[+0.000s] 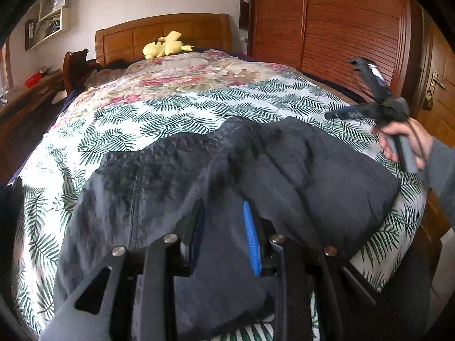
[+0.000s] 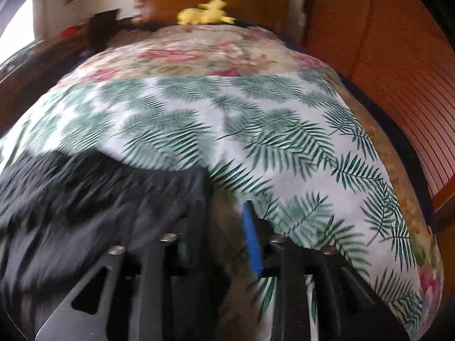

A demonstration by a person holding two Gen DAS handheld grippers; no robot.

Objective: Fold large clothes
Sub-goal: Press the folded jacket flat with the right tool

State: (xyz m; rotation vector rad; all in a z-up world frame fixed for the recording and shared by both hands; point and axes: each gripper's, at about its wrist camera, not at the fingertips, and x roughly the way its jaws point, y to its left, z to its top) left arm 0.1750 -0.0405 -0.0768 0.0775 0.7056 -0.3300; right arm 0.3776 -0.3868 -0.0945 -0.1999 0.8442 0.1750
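A bed fills both views, running away toward a wooden headboard at twelve o'clock. Over it lies a white cover printed with green fern leaves, and beyond that a quilt with pink flowers reaching up to the headboard. A tall wooden wardrobe with slatted doors stands along the bed's side at one to three o'clock in the left wrist view.

The task's thing, a large dark grey garment, lies bunched on the fern cover at the near end of the bed, filling the frame from six o'clock up to its centre in the left wrist view; a seam runs down its near part. In the right wrist view the garment sits at eight o'clock, blurred.

The left gripper sits at six o'clock with grey cloth lying between its narrowly parted fingers; whether the pads press on it I cannot tell.

The right gripper hangs over the garment's right edge, its fingers spread with nothing pinched, only the fern cover showing between them. In the left wrist view it appears at three o'clock, held in a hand with a grey sleeve.

A yellow plush toy lies against the headboard at twelve o'clock.
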